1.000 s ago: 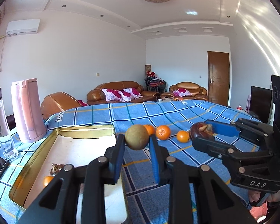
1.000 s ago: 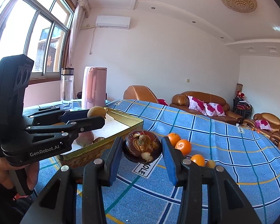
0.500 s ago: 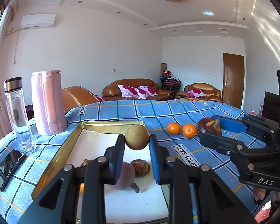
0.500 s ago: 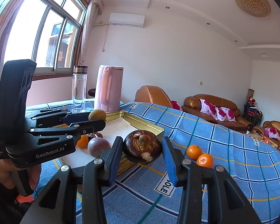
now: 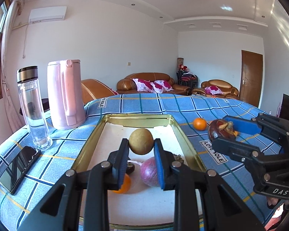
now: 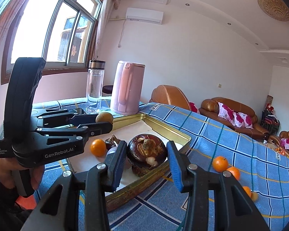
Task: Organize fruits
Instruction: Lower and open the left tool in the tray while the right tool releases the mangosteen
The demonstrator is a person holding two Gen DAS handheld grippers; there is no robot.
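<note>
My left gripper [image 5: 141, 144] is shut on a round brown fruit [image 5: 141, 141] and holds it above the gold-rimmed tray [image 5: 188, 146]. In the tray lie a purple fruit [image 5: 148, 171], an orange [image 5: 123, 184] and a small dark fruit [image 5: 130, 168]. My right gripper [image 6: 146, 152] is shut on a dark mangosteen [image 6: 147, 151] and holds it over the tray's near rim [image 6: 144, 182]. In the right wrist view the left gripper [image 6: 104, 123] is to the left. Loose oranges [image 6: 220, 163] lie on the blue checked cloth.
A pink kettle [image 5: 64, 94] and a clear bottle [image 5: 33, 107] stand left of the tray. A phone [image 5: 19, 168] lies at the near left. Another orange [image 5: 199, 123] sits right of the tray. Sofas stand beyond the table.
Both grippers have swung left with their fruits, from over the loose oranges to over the tray. The tray contents now show below the left gripper.
</note>
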